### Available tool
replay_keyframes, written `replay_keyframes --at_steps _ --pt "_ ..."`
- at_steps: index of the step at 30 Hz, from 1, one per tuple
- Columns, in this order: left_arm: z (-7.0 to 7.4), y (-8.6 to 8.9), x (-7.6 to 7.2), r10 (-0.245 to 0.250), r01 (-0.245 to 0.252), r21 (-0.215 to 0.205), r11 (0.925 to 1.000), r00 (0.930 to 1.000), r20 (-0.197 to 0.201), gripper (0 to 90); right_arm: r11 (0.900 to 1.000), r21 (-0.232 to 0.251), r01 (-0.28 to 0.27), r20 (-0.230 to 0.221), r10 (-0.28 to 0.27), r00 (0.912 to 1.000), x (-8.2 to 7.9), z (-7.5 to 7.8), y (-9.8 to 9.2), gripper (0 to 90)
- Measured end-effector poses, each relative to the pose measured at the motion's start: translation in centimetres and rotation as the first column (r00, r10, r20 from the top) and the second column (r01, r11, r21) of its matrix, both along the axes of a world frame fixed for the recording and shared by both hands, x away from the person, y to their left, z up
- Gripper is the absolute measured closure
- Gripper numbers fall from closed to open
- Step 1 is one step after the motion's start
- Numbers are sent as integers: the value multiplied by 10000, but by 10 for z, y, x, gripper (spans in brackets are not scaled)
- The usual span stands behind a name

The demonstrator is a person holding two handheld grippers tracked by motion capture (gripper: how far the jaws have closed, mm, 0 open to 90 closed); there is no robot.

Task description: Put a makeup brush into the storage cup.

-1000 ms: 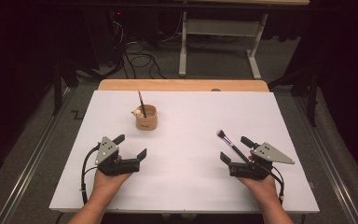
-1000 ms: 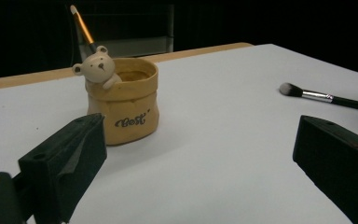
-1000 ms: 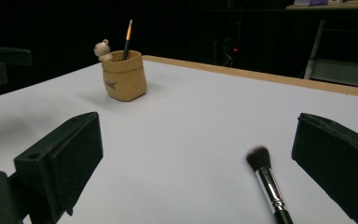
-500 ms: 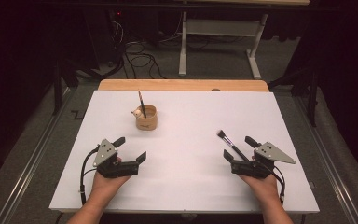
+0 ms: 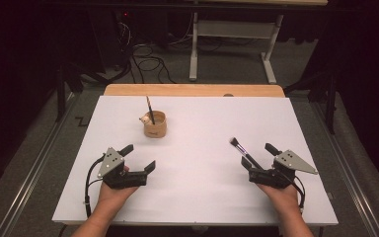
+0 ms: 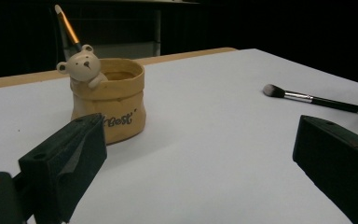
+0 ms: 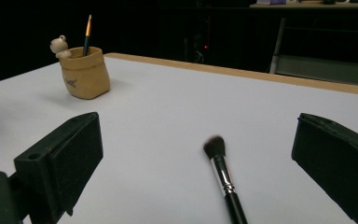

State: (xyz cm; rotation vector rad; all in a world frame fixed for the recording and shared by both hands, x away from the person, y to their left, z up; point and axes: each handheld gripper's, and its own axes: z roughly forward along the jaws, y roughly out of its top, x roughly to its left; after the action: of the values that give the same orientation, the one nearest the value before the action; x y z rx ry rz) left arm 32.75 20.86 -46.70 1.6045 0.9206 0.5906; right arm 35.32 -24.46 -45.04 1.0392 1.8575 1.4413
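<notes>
Brush (image 5: pixel 242 151) first: we see it lying flat on the white table (image 5: pixel 202 197) at lower right of the high view, bristles pointing up-left toward the cup (image 5: pixel 155 124), handle running straight back between our right gripper's (image 5: pixel 262 162) wide-open jaws. Our left gripper (image 5: pixel 139 157), also open and empty, sits well apart at lower left, so we judge the right one nearer.

Both grippers (image 5: pixel 137 159) (image 5: pixel 260 156) black, blocky jaws; grey three-cornered top plates; black trailing cables; forearms apparently unsleeved.
</notes>
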Motion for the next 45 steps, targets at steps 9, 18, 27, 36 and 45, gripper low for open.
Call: replay_keyframes --at_steps 9,18,27,36,45 --pt "-2 3 3 63 -63 76 10000 10000 17 30 9983 -490 314 -414 -334 9986 -3 -3 -10 25" --pt "-1 3 1 79 -80 22 10000 9997 242 29 9949 -874 500 -725 -564 9958 -5 -10 -15 25" --pt "-2 4 2 238 -238 22 9997 9995 186 7 9867 -1569 414 -1283 -619 9898 -5 -3 -21 25" --pt "-2 4 0 219 -222 143 9997 9996 176 2 9678 -2518 56 -2377 -675 9690 -3 -6 -21 26" --pt "-1 5 -1 206 -209 116 9997 9995 224 2 9549 -2946 -360 -3091 -595 9492 2 -9 -17 29"
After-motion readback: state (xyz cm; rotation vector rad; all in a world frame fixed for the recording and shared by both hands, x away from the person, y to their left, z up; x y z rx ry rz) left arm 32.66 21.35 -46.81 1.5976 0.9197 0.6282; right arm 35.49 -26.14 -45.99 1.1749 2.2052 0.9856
